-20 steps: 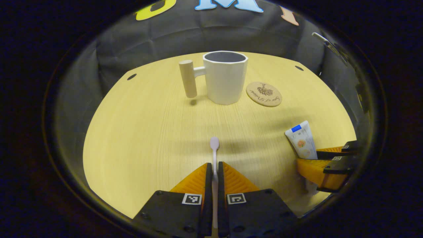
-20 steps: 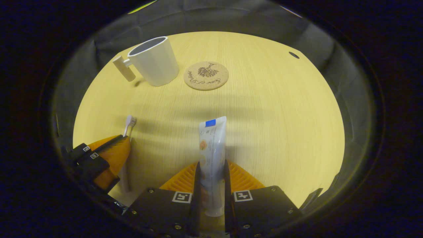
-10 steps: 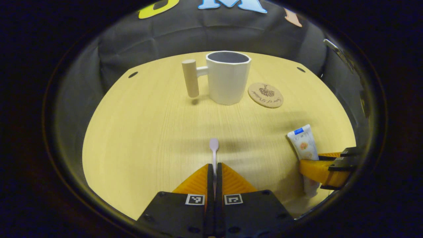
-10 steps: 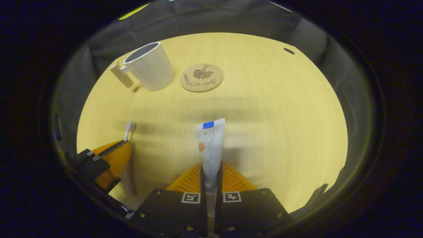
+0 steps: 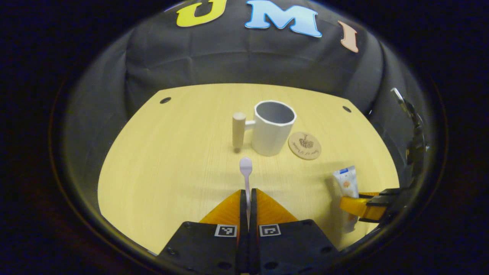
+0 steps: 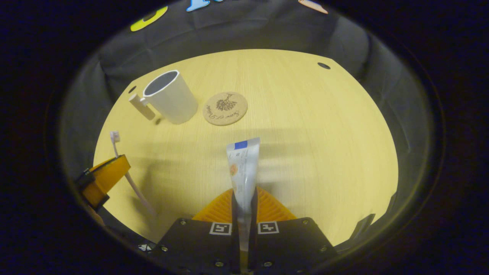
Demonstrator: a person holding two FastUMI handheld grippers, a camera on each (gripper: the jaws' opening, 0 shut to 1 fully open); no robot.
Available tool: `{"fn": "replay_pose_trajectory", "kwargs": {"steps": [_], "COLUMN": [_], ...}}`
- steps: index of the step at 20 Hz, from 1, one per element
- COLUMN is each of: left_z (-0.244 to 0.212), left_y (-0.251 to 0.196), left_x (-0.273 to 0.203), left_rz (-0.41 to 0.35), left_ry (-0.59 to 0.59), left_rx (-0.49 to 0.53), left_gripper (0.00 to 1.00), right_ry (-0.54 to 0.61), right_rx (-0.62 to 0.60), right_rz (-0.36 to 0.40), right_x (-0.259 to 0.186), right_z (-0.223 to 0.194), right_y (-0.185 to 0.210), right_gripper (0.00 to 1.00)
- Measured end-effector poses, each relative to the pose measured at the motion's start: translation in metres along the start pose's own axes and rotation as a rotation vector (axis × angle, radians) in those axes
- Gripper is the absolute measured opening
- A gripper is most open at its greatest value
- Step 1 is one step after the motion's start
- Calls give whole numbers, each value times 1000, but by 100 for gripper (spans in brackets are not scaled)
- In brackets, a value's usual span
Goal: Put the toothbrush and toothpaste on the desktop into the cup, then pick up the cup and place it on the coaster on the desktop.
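Observation:
My left gripper (image 5: 248,194) is shut on the pale toothbrush (image 5: 246,172), whose head points toward the white cup (image 5: 273,128) with a wooden handle. The round cork coaster (image 5: 304,145) lies just right of the cup. My right gripper (image 6: 243,194) is shut on the white toothpaste tube (image 6: 242,168), held above the table. The right gripper view has the cup (image 6: 170,97) and coaster (image 6: 225,108) at upper left. The left gripper (image 6: 105,177) with the toothbrush (image 6: 114,139) appears at its left edge. The right gripper (image 5: 363,206) with the toothpaste (image 5: 346,182) appears low right in the left gripper view.
The light wooden table (image 5: 183,152) has dark holes near its far corners (image 5: 165,100) (image 5: 346,109). Black cloth walls (image 5: 244,65) close in behind and beside it.
Both grippers have risen from the table with toothbrush and toothpaste in them. The cup and coaster look smaller and farther away than before. Both closed tighter over the last second.

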State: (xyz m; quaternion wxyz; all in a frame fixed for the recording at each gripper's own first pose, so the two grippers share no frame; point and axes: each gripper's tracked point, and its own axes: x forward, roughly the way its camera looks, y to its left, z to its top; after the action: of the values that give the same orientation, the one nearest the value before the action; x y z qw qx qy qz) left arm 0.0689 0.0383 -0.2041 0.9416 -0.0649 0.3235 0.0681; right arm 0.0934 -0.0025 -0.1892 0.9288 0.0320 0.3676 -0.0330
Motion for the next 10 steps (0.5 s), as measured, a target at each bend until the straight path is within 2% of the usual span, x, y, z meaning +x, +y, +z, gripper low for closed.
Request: {"fn": "replay_pose_trajectory", "kwargs": {"steps": [4,10], "left_z": [54,144], "left_y": [-5,-9], "left_x": [-9,-15], "left_rz": [-30,-66], "left_ry": [-88,-229], "left_rx": [-32,-18], "left_gripper": [7,7], "right_ry": [-1,1], "right_rx": [14,32], "right_rz": [7,22], "right_x": [-3,-7], "right_z": [-2,-5], "right_y": [0,0], "right_gripper": [10,10]}}
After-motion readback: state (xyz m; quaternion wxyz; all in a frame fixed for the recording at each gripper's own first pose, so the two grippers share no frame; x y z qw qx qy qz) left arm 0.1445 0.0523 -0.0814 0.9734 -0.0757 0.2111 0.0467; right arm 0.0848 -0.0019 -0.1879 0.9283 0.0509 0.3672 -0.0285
